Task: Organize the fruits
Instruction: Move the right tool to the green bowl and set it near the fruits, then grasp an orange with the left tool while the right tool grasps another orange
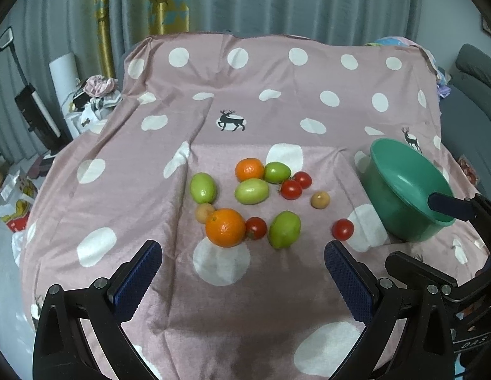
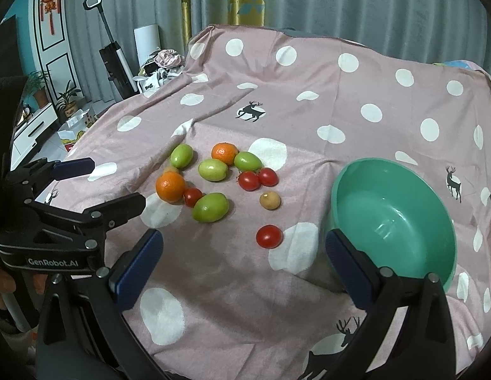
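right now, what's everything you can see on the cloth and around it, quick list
oranges: 2, orange, left and back of the pile
green fruits: 4, green, in the pile
tomatoes: 4, red, one lying apart near the bowl
small brown fruits: 2, tan, one behind the near orange
bowl: 1, green, empty, right side
cloth: 1, pink, white dots
curtains: grey, behind
left tool: open, empty
right tool: open, empty

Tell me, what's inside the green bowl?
Nothing yet: the green bowl looks empty in the right wrist view. A gripper finger hides a small bit of its near wall. All the fruit lies on the spotted cloth.
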Tool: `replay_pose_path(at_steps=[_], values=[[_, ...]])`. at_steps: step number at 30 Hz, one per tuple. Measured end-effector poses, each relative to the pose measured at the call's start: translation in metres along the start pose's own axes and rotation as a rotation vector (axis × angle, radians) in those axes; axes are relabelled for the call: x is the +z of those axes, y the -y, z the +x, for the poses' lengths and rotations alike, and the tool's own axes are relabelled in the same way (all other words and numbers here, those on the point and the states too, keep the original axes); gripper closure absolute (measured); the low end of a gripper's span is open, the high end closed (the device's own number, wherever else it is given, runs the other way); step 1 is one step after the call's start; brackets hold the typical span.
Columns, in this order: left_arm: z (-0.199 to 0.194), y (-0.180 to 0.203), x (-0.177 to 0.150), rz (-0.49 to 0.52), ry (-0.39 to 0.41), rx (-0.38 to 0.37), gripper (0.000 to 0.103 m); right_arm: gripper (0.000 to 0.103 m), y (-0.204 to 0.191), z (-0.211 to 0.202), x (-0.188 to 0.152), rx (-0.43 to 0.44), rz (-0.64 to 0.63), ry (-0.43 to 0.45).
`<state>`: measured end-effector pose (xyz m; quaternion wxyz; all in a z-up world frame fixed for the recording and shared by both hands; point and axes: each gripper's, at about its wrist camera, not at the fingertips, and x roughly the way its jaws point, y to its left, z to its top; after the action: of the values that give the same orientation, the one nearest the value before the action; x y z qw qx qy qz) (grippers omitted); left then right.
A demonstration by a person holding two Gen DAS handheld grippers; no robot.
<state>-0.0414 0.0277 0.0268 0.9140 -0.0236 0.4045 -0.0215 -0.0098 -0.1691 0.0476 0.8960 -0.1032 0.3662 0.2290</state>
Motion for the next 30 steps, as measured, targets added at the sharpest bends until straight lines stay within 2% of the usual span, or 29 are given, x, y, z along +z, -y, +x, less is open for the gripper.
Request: replay_pose_path(at_steps=[11, 18, 21, 25, 30], values=[[0.002, -0.001, -0.003, -0.004, -0.002, -0.031, 0.001, 0.0, 0.0, 0.003, -0.002, 0.001, 0.0, -0.008], [0.001, -0.012, -0.005, -0.059, 0.008, -0.153, 0.001, 0.0, 0.003, 0.007, -0.005, 0.019, 0.016, -0.018], [0.002, -0.019, -0.007, -0.083, 0.008, -0.177, 0.001, 0.0, 0.003, 0.009, -0.008, 0.023, 0.016, -0.022], [0.001, -0.027, -0.013, -0.079, 0.015, -0.198, 0.001, 0.0, 0.004, 0.011, -0.013, 0.052, 0.014, -0.027], [0.004, -0.031, -0.026, -0.065, 0.005, -0.299, 0.001, 0.0, 0.004, 0.02, -0.018, 0.1, 0.017, -0.054]])
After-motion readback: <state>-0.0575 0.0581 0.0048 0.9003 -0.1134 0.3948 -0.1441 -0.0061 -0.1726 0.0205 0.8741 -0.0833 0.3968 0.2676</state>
